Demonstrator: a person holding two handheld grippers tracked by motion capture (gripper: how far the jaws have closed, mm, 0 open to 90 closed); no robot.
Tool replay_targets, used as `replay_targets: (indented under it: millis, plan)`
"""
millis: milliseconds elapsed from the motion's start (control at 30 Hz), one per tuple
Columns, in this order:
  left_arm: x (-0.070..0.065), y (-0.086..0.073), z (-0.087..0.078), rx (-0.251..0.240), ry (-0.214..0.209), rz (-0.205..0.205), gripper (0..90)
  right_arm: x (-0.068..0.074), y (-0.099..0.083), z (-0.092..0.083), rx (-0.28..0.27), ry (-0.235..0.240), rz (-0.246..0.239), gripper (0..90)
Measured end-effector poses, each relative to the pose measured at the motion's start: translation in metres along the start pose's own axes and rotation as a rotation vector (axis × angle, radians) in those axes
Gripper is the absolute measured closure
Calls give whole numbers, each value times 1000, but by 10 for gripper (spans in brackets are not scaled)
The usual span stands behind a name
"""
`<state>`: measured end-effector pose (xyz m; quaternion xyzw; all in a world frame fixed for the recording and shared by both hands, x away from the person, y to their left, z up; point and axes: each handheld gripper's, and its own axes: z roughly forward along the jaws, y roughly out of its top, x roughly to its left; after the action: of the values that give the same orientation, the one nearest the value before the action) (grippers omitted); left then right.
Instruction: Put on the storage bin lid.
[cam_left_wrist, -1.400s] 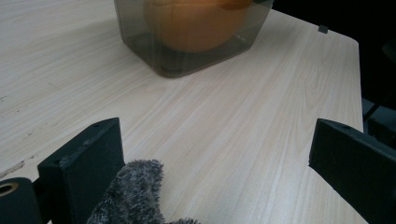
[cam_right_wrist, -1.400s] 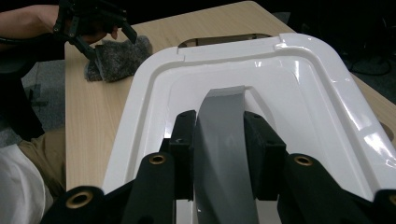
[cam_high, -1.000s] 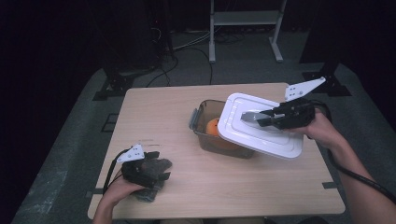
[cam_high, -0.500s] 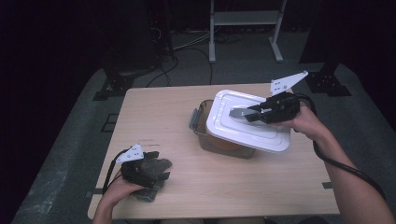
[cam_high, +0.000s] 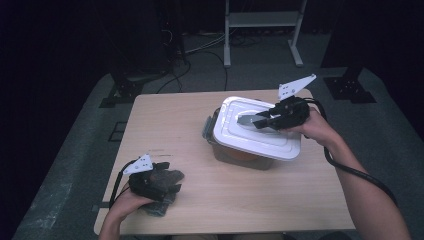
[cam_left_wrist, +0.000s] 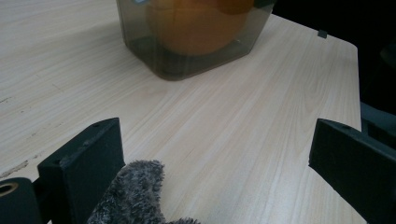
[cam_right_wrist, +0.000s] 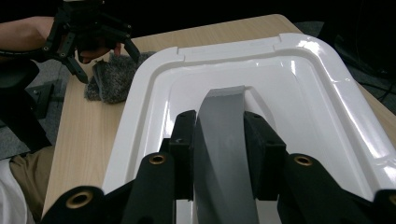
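blk grippers (cam_high: 257, 121), grey plates, blk cables

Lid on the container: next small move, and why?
Probably nudge the white lid slightly toward the container's exposed left end, then lower it. The right gripper holds the grey handle, but the lid sits skewed, overhanging the right side.

The wooden desk (cam_high: 200, 125) holds a see-through box (cam_high: 235, 152) and a fuzzy grey cloth (cam_high: 167, 182).

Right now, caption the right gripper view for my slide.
Right gripper clamps the grey handle of the white lid.
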<state>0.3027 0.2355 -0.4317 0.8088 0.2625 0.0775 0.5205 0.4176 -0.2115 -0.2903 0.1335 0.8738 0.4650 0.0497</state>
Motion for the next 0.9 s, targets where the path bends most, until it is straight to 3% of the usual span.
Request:
replay_targets:
  millis: [433, 900]
  plan:
    - [2, -2, -2, -4, 3, -8, 23, -11, 4, 19, -9, 22, 4, 661]
    - [2, -2, -3, -6, -1, -11, 23, -22, -3, 44, 31, 42, 25, 661]
